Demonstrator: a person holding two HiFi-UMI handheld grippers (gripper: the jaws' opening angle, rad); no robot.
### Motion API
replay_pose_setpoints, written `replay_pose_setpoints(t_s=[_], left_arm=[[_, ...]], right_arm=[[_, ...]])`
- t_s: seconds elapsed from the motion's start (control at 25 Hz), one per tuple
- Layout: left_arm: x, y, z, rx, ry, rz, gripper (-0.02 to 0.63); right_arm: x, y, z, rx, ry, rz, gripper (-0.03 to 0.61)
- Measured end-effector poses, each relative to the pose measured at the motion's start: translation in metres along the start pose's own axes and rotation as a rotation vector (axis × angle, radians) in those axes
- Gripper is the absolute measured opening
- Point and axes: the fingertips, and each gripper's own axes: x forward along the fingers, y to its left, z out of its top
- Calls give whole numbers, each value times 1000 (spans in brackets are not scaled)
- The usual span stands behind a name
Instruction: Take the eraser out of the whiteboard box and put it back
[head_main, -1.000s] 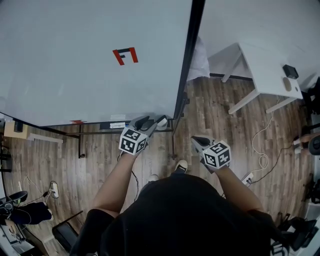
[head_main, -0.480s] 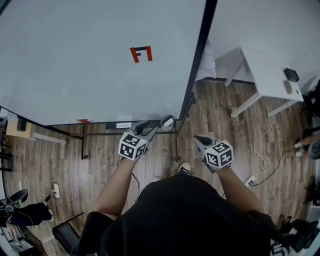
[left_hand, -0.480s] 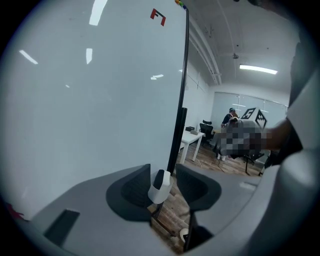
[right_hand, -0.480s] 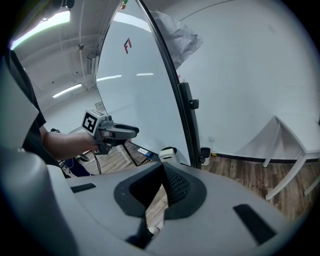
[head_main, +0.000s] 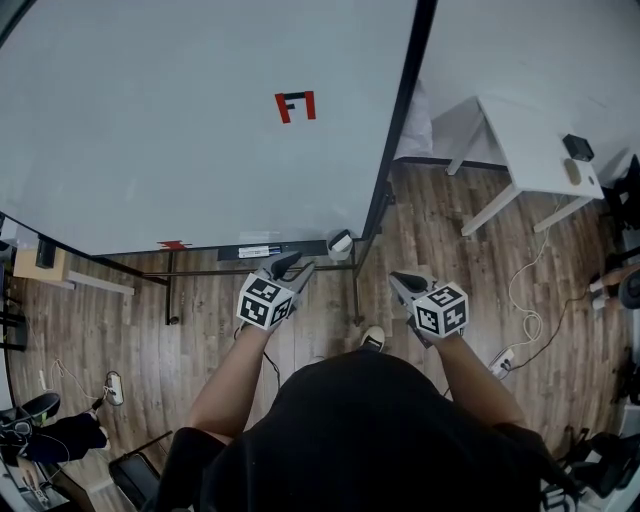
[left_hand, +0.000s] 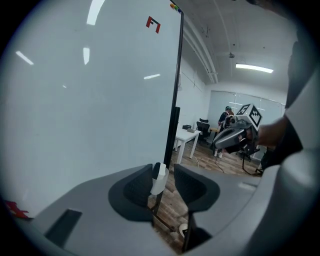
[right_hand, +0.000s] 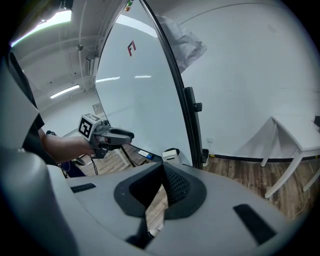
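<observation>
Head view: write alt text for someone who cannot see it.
Seen from above, a person faces a large whiteboard, holding a gripper in each hand. The left gripper, its jaws just closing but apart and empty, points at a small white box at the board's lower right corner; the right gripper is shut.

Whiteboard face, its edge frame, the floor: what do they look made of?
Whiteboard face: smooth, glossy white panel, probably coated steel or melamine; ceiling lights mirror in it. Edge frame: black matte strip, metal or plastic, cannot tell which. Floor: brown wood-look planks with visible grain and seams, either real wood or laminate.
</observation>
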Motion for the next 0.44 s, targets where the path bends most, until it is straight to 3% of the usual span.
replay_pose_setpoints(t_s=[0.44], left_arm=[[-20,-3,-23,9,29,-14,118]], right_arm=[[-9,7,0,18,-25,-36,-3]])
